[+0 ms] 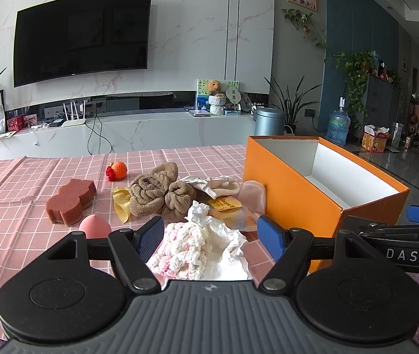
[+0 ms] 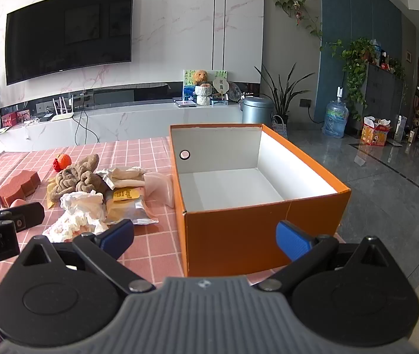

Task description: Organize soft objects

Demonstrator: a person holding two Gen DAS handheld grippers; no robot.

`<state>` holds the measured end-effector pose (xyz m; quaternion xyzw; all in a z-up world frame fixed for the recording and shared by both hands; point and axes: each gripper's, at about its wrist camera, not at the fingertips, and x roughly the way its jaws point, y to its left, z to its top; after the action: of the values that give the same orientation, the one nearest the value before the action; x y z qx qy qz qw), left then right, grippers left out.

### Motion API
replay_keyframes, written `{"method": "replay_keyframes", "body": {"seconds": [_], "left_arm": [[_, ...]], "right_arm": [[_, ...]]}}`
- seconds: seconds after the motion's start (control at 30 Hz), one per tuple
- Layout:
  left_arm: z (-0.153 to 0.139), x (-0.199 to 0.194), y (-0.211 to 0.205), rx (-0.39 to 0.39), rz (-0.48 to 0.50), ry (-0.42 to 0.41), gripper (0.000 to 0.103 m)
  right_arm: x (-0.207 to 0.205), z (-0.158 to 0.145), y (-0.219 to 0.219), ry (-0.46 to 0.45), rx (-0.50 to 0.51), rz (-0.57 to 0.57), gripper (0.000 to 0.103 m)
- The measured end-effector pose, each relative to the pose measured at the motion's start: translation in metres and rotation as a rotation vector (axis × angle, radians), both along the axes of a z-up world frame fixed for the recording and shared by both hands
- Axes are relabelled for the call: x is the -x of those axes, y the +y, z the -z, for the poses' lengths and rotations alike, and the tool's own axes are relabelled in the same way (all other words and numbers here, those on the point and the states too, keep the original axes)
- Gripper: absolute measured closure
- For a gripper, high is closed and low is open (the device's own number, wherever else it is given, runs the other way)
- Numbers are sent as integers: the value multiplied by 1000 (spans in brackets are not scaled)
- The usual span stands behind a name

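We hold left gripper (image 1: 209, 236) wide open, empty, poised over pink-white knit piece (image 1: 180, 250) dead ahead, seemingly tissue-draped. Right gripper (image 2: 205, 237) open, empty, faces orange box (image 2: 239, 230), ready for drop-off.

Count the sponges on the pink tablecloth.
2: a brown flower-shaped sponge at the pile's left edge, and a pink egg-shaped sponge just nearer, beside the left gripper. Others may hide under the pile.
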<state>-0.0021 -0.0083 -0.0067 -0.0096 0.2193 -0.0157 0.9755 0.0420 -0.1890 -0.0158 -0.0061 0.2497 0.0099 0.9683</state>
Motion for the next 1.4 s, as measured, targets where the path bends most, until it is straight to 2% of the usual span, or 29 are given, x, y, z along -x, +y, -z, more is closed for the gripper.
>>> {"method": "replay_keyframes", "body": {"seconds": [0.5, 0.63, 0.87, 0.97, 1.13, 1.2, 1.4], "left_arm": [[4, 1, 1, 20, 14, 36, 15], [2, -2, 7, 45, 38, 72, 15], [2, -5, 19, 60, 17, 114, 17], [3, -7, 27, 66, 1, 143, 19], [8, -11, 46, 118, -12, 194, 19], [10, -12, 48, 101, -17, 202, 19], [16, -24, 59, 120, 3, 234, 19]], "right_arm": [[-3, 2, 3, 13, 0, -16, 2], [-3, 7, 9, 3, 7, -71, 2], [1, 8, 28, -10, 40, -209, 4], [3, 8, 38, -20, 57, -275, 11], [-6, 15, 58, 16, 72, -401, 17], [-11, 19, 67, 24, 89, -447, 20], [-46, 34, 82, 59, 154, -501, 38]]}}
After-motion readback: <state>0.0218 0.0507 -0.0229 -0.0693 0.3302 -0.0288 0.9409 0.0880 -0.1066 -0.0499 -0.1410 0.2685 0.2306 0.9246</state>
